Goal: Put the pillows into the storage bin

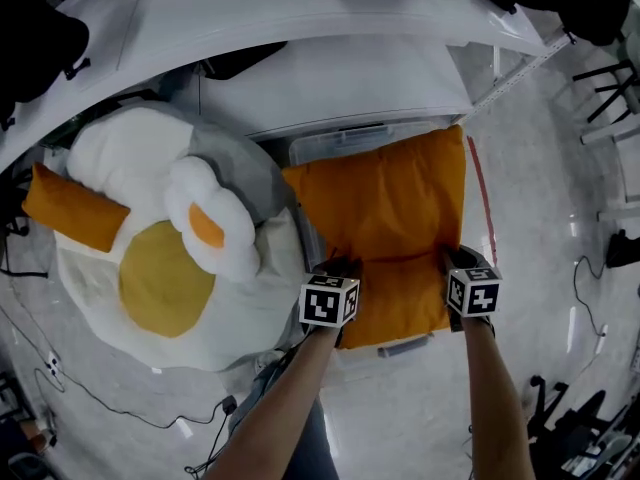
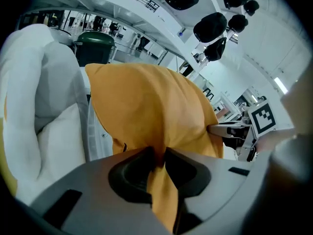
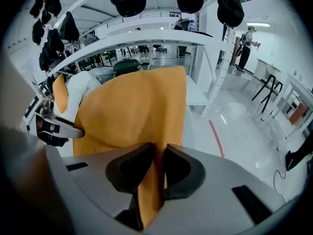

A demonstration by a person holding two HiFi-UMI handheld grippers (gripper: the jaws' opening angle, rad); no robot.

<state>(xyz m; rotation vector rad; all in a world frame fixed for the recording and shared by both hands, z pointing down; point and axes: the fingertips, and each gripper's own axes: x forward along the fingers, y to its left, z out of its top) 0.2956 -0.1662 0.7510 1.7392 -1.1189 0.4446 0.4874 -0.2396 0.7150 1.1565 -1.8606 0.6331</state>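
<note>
A large orange pillow [image 1: 385, 208] hangs over a clear storage bin [image 1: 340, 140], covering most of its opening. My left gripper [image 1: 343, 266] pinches the pillow's near edge at the left, and my right gripper [image 1: 458, 258] pinches the same edge at the right. In the left gripper view the orange fabric [image 2: 146, 106] is squeezed between the dark pads of that gripper [image 2: 159, 158]. The right gripper view shows the same: cloth [image 3: 132, 111] clamped in its jaws [image 3: 157, 153]. The inside of the bin is hidden by the pillow.
A big white fried-egg cushion [image 1: 160, 268] lies left of the bin, with a smaller egg cushion [image 1: 210, 223] on top and a small orange pillow [image 1: 72, 208] at its far left. A white shelf [image 1: 300, 18] runs behind. Cables [image 1: 60, 368] trail on the floor.
</note>
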